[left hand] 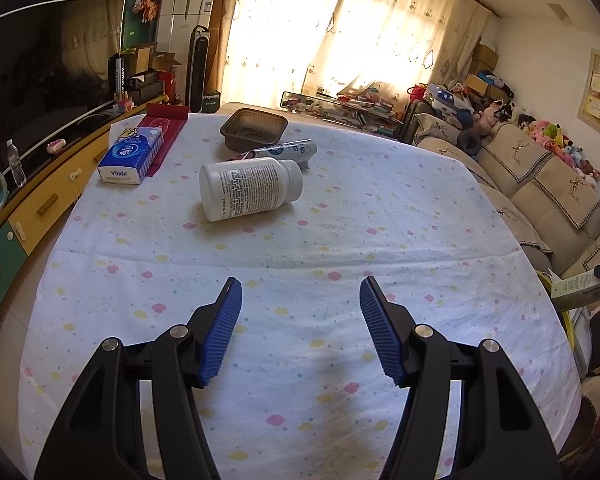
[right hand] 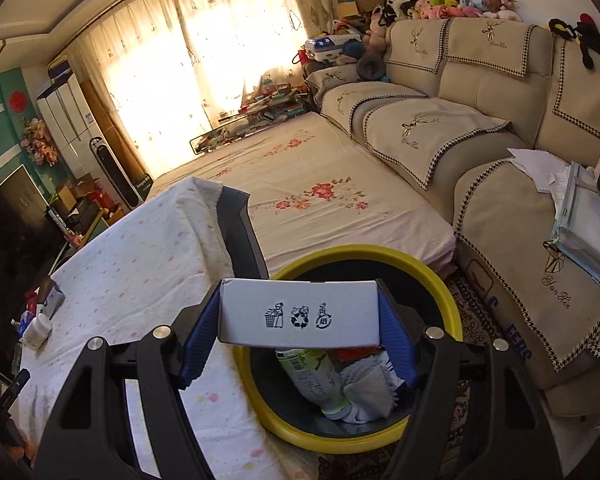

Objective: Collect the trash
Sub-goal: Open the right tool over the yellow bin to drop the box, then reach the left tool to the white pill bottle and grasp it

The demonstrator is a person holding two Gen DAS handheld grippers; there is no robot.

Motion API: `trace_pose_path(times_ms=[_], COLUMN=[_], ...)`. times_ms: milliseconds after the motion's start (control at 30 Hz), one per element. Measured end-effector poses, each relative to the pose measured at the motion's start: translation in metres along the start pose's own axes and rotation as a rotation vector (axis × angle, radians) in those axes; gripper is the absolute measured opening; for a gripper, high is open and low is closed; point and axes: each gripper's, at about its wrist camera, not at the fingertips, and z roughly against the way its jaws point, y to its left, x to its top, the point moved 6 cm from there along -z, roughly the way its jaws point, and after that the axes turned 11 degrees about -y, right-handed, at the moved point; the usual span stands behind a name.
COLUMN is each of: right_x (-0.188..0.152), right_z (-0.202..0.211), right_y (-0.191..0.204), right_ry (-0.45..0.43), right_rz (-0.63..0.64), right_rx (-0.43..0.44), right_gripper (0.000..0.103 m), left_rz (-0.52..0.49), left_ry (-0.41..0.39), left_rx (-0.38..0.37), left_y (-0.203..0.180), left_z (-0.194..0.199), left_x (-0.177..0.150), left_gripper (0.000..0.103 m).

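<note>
My right gripper (right hand: 299, 320) is shut on a white cardboard box (right hand: 300, 314) with recycling symbols, held over the yellow-rimmed trash bin (right hand: 454, 304). Inside the bin lie a green-labelled bottle (right hand: 314, 376) and white scraps. My left gripper (left hand: 300, 312) stands open above the patterned tablecloth (left hand: 300, 240), nothing between its fingers. Farther out on that cloth lie a white pill bottle (left hand: 250, 188) on its side, a silver tube (left hand: 286, 150) behind it, and a dark plastic tray (left hand: 254, 128). In the left wrist view, the held box (left hand: 576, 291) shows at the right edge.
A blue Vinda tissue pack (left hand: 130, 156) and a red cloth (left hand: 166, 126) sit at the table's far left. A TV cabinet (left hand: 40, 204) runs along the left. A beige sofa (right hand: 480, 128) stands to the right of the bin, and a floral mat (right hand: 312, 192) lies beyond it.
</note>
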Motion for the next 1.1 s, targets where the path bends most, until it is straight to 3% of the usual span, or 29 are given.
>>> trace_pose_path(times_ms=[433, 600, 1100], right_x=[-0.012, -0.020, -0.030], right_z=[-0.002, -0.003, -0.010], right_y=[0.019, 0.037, 0.043], right_ry=[-0.014, 0.003, 0.032], right_rz=[0.017, 0.044, 0.043], right_rx=[0.024, 0.071, 0.109], right_gripper=[0.078, 0.079, 0.079], left_rz=[0.002, 0.000, -0.068], left_ry=[0.025, 0.084, 0.114], left_rx=[-0.001, 0.008, 0.081], left_y=[-0.002, -0.002, 0.034], left_z=[-0.006, -0.014, -0.057], left_x=[-0.003, -0.004, 0.041], left_gripper=[0.064, 0.064, 0.064])
